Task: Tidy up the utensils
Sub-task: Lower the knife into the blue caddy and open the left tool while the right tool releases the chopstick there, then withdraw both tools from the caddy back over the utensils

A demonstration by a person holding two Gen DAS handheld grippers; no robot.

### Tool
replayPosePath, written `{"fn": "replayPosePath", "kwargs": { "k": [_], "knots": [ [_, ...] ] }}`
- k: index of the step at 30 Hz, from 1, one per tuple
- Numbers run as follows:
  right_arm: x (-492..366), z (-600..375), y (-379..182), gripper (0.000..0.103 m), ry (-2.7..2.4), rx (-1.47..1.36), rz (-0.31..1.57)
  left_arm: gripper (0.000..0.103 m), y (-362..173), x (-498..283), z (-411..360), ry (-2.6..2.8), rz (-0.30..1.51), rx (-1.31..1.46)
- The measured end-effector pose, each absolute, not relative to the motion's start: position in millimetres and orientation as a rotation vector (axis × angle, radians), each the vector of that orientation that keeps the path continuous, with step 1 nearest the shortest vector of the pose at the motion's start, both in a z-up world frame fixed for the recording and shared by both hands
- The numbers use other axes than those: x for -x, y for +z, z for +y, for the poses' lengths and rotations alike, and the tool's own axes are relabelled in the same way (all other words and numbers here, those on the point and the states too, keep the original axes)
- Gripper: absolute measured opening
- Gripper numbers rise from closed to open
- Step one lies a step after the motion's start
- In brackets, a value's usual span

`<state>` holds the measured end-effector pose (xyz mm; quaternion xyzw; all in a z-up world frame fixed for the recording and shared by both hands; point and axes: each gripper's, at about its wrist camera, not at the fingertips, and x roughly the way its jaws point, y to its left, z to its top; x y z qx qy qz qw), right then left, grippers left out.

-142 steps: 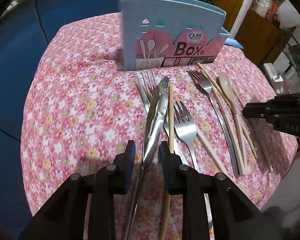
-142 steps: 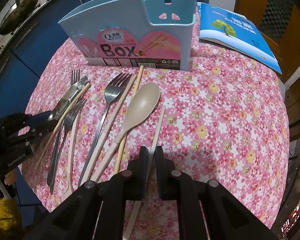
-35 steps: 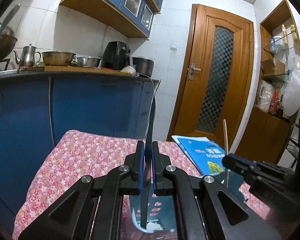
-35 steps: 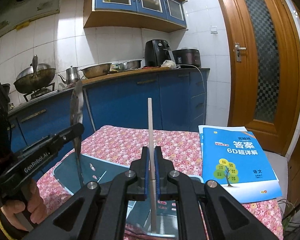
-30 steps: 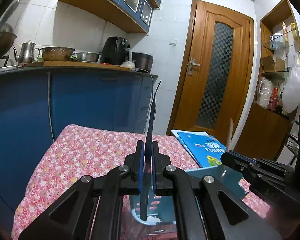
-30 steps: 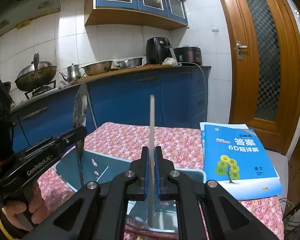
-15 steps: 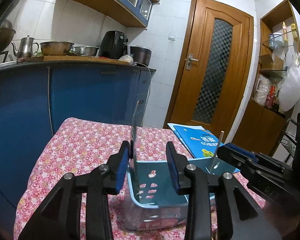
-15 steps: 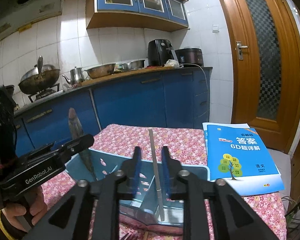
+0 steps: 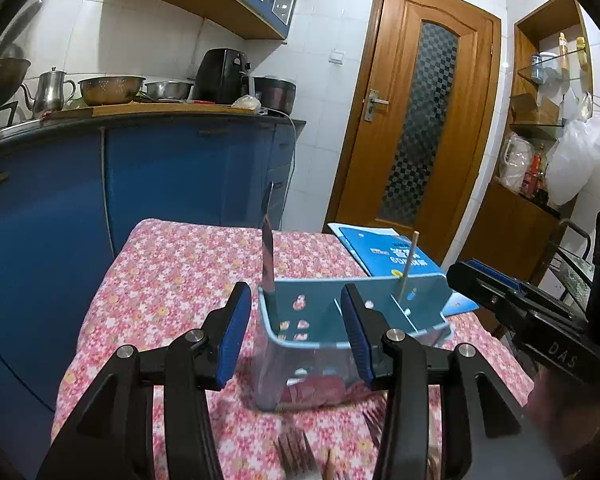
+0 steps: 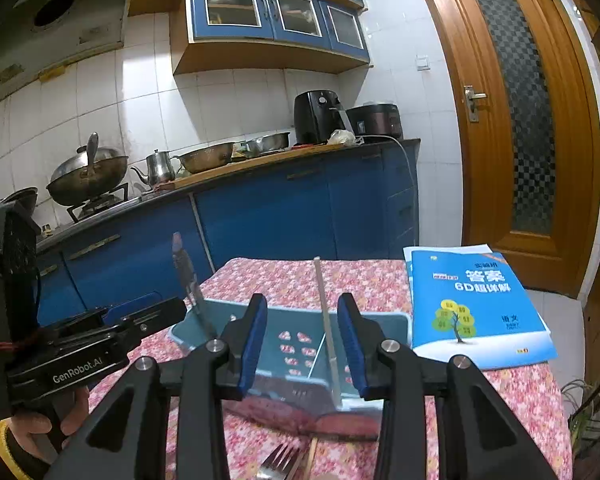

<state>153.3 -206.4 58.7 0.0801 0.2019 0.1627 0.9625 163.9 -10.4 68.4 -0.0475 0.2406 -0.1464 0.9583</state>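
Observation:
A light blue utensil box (image 9: 352,320) stands on the flowered tablecloth; it also shows in the right wrist view (image 10: 300,336). Metal tongs (image 9: 267,256) stand upright in its left compartment, also seen from the right wrist (image 10: 188,276). A pale chopstick (image 9: 406,264) stands in its right compartment, also seen from the right wrist (image 10: 326,320). My left gripper (image 9: 296,338) is open and empty just in front of the box. My right gripper (image 10: 302,340) is open and empty, its fingers either side of the chopstick. Fork tines (image 9: 296,456) lie on the cloth below; a fork (image 10: 278,464) also shows under the right gripper.
A blue workbook (image 10: 476,304) lies on the table's far right corner. Blue kitchen cabinets (image 9: 180,176) with pots and an air fryer on the counter stand behind the table. A wooden door (image 9: 416,128) is at the back right.
Both grippers opened and let go: the tongs and the chopstick now stand free in the box. Both grippers have drawn back slightly and the jaws have spread wider.

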Motion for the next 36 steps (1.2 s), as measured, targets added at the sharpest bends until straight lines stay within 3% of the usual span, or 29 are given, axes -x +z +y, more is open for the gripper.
{"fn": "replayPosePath", "kwargs": {
  "k": [17, 36],
  "knots": [
    [-102.8, -210.5, 53.3, 0.04, 0.32, -0.167, 0.519, 0.048, 67.8, -114.7, 4.8, -0.268, 0.583, 0.037],
    [-78.0, -226.1, 4.4, 0.04, 0.28, -0.247, 0.745, 0.048, 23.3, -89.4, -7.7, -0.302, 0.822, 0.005]
  ]
}}
